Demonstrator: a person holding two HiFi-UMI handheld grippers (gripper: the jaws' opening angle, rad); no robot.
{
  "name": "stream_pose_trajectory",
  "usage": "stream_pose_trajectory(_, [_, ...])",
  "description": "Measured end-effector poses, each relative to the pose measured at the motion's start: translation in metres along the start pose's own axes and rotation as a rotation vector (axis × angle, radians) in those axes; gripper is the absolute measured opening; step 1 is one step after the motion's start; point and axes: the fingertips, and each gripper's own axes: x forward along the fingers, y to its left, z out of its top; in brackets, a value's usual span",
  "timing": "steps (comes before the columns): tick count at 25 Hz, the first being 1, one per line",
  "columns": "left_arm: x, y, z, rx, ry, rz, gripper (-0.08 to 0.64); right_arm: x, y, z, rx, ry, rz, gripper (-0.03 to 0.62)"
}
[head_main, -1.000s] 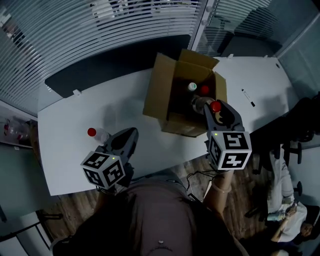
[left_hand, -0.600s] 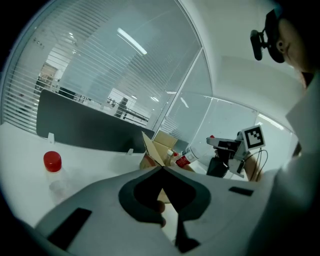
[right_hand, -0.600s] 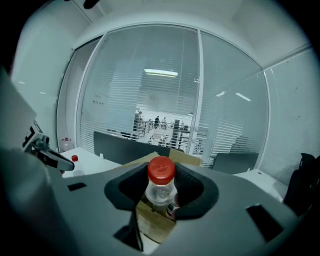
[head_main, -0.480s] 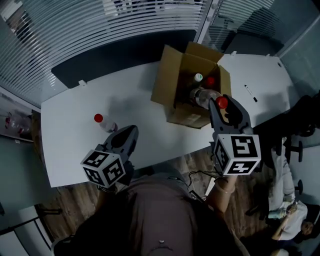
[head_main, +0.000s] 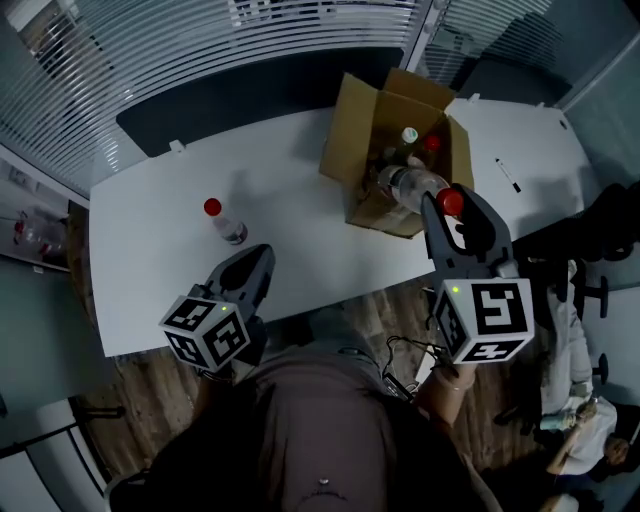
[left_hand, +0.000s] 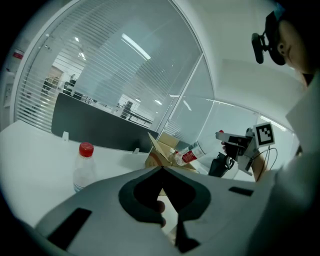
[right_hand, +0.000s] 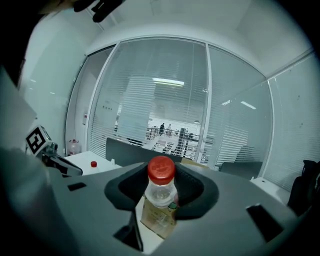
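My right gripper (head_main: 447, 203) is shut on the neck of a clear red-capped bottle (head_main: 408, 183), held on its side just above the near edge of an open cardboard box (head_main: 372, 110). In the right gripper view the bottle's cap (right_hand: 161, 169) sits between the jaws with the box (right_hand: 156, 216) below. Two more bottles (head_main: 410, 135) stand inside the box. A second red-capped bottle (head_main: 224, 224) stands upright on the white table (head_main: 150, 260). My left gripper (head_main: 250, 266) hovers shut and empty near the table's front edge, just short of that bottle (left_hand: 84, 166).
A black pen (head_main: 508, 174) lies on the table right of the box. A dark panel (head_main: 230, 85) runs along the table's far edge, with glass walls and blinds behind. An office chair (head_main: 612, 228) and a seated person (head_main: 575, 440) are at the right.
My right gripper has drawn the bottle up and back from the box. My left gripper has swung towards the standing bottle, which now shows nearer the middle of its view.
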Motion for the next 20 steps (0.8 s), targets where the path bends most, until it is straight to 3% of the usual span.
stream_pose_trajectory(7, [-0.024, 0.003, -0.006, -0.007, -0.018, 0.024, 0.008, -0.012, 0.027, -0.003, 0.012, -0.007, 0.061, 0.172])
stream_pose_trajectory(20, [-0.067, 0.026, -0.010, -0.043, -0.074, 0.147, 0.008, 0.007, 0.081, -0.006, -0.020, 0.002, 0.225, 0.172])
